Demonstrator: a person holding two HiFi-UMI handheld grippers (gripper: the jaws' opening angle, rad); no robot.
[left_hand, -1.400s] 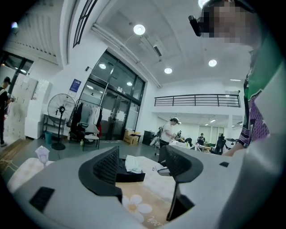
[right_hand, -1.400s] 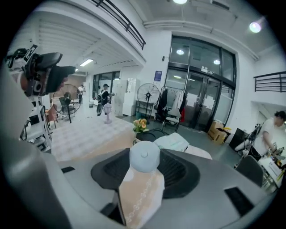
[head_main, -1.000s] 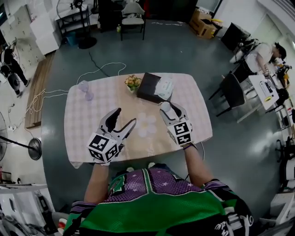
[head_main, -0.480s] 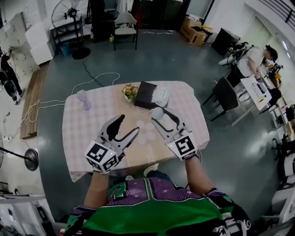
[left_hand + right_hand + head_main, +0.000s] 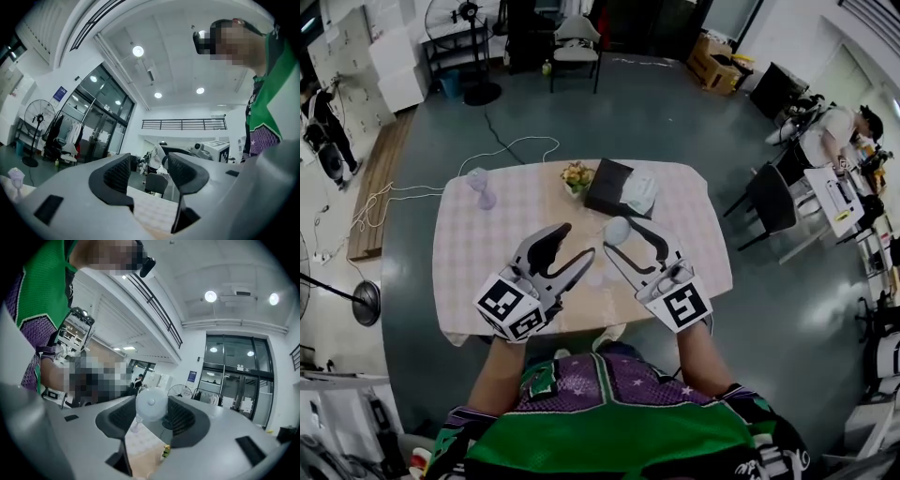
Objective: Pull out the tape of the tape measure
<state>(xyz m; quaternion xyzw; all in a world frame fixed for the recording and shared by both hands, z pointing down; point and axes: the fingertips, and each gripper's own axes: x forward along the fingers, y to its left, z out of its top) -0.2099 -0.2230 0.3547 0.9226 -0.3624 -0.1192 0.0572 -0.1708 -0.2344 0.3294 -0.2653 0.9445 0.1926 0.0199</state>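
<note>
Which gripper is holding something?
The right gripper, clamped on the round white tape measure; the left gripper is empty, its jaws apart, having just closed partway.

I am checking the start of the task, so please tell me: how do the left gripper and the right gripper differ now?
The right gripper holds the round white tape measure between its pads; the left gripper holds nothing. The right gripper's jaws are clamped on the tape measure, while the left gripper's jaws stand apart, though they have just been closing. Both are raised above the table.
</note>
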